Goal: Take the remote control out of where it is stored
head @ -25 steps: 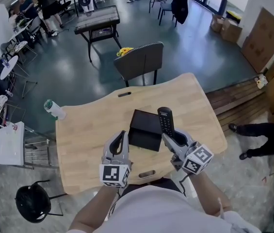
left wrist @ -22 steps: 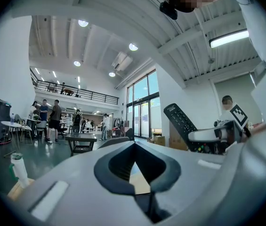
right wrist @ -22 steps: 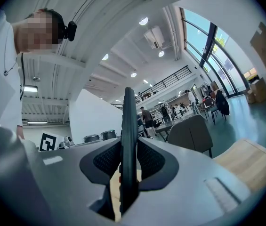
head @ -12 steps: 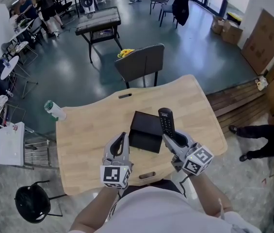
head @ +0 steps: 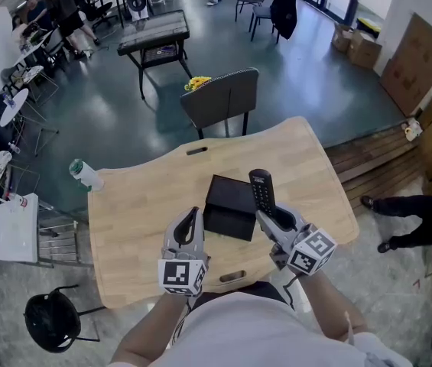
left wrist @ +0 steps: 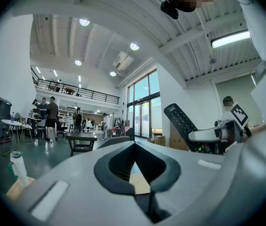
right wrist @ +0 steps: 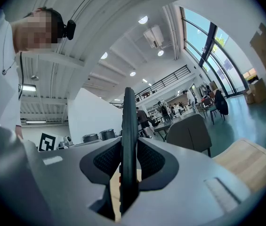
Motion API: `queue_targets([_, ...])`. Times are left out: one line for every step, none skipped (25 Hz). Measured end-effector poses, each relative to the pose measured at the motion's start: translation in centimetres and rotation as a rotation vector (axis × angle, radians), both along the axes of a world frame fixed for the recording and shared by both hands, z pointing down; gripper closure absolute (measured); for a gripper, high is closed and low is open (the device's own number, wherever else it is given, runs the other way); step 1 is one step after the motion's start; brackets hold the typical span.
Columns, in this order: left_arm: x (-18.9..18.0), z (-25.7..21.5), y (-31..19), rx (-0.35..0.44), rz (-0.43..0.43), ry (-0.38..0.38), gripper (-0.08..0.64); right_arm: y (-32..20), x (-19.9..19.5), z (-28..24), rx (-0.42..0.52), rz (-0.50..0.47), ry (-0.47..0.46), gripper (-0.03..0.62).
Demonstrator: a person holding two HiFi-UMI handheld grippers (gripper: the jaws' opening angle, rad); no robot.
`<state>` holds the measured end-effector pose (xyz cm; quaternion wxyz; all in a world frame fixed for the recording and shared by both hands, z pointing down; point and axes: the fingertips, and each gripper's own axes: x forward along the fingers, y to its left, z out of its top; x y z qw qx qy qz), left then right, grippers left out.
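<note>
In the head view the black remote control (head: 261, 189) stands clear of the table, its lower end clamped in my right gripper (head: 271, 215). The right gripper view shows the remote (right wrist: 128, 126) edge-on between the two pads, which press on it. Left of it a black box (head: 229, 205) rests on the wooden table (head: 147, 197). My left gripper (head: 191, 215) hovers at the box's near left corner, its jaw tips meeting with nothing between them (left wrist: 133, 148). From the left gripper view the remote (left wrist: 183, 123) rises at the right.
A dark chair (head: 223, 98) stands at the table's far edge. A bottle (head: 84, 172) sits at its left corner. A low dark table (head: 154, 33) and several people are farther back. Wooden planks (head: 376, 159) and a person's legs (head: 399, 205) lie right.
</note>
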<state>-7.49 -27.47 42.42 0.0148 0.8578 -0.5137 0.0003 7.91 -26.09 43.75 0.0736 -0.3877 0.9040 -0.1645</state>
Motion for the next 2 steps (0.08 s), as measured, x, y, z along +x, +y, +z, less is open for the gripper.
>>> queue_targets([0.02,0.02,-0.09,0.001,0.000,0.000,0.558,-0.07,0.02,0.02,0.000,0.001,0.000,0.474])
queue_targets([0.03,0.04,-0.18,0.001,0.000,-0.001,0.558,-0.13,0.05,0.04,0.001,0.002,0.001,0.474])
